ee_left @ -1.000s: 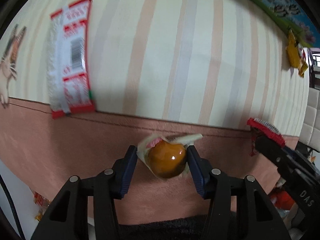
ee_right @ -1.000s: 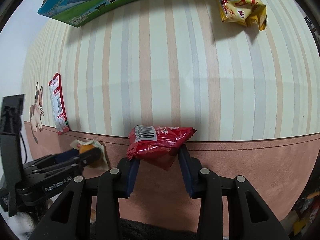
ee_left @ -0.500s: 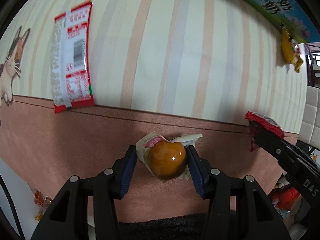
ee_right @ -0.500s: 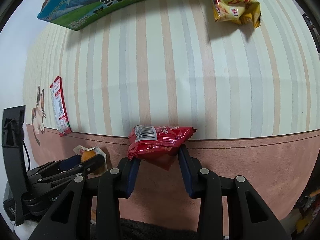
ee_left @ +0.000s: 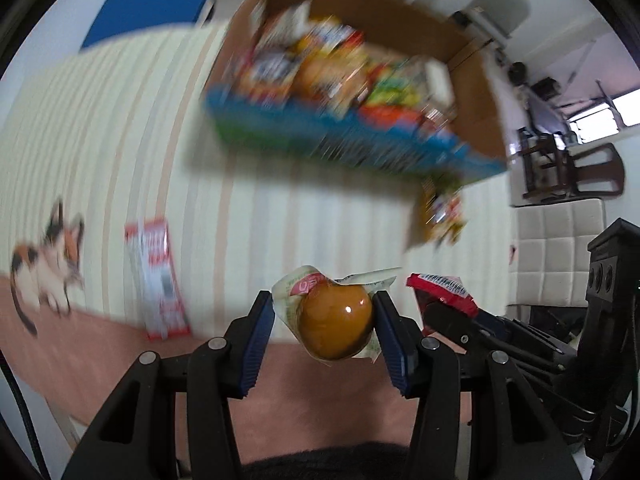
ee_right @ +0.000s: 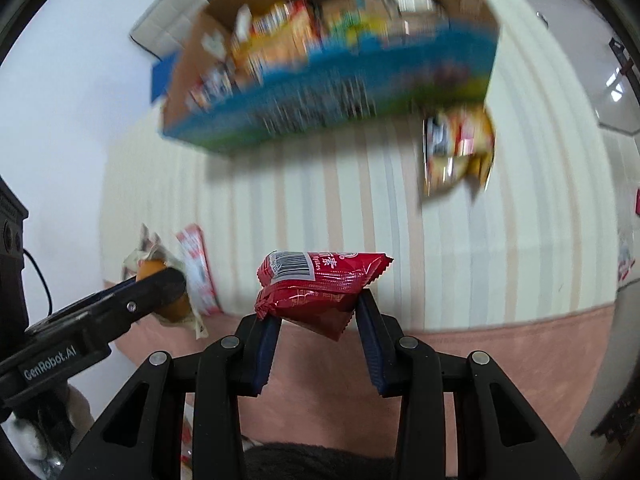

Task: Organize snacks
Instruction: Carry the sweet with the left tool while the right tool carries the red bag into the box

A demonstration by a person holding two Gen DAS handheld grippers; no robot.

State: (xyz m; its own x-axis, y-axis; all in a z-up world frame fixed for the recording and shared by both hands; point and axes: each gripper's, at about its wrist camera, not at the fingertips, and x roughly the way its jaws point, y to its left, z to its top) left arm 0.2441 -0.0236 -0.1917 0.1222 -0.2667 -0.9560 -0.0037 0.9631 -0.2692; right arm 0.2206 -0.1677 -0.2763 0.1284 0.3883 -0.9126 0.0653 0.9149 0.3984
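Observation:
My left gripper (ee_left: pixel 326 320) is shut on a wrapped brown round snack (ee_left: pixel 335 327) and holds it above the striped cloth. My right gripper (ee_right: pixel 318 312) is shut on a red snack packet (ee_right: pixel 316 286). That red packet also shows in the left wrist view (ee_left: pixel 442 294), close to the right of the brown snack. The left gripper with its snack shows at the left of the right wrist view (ee_right: pixel 160 284). A cardboard box (ee_left: pixel 348 68) full of mixed snacks stands ahead, blurred; it also shows in the right wrist view (ee_right: pixel 328 52).
A red and white packet (ee_left: pixel 158 280) lies on the striped cloth at the left, near a printed cat (ee_left: pixel 46 264). A yellow snack bag (ee_right: pixel 458 152) lies beside the box's right corner. White padded furniture (ee_left: pixel 556 248) and chairs stand at the right.
Both wrist views have swung upward fast, so the snack box has come into view and is blurred. Both grippers still hold their snacks and have drawn closer together.

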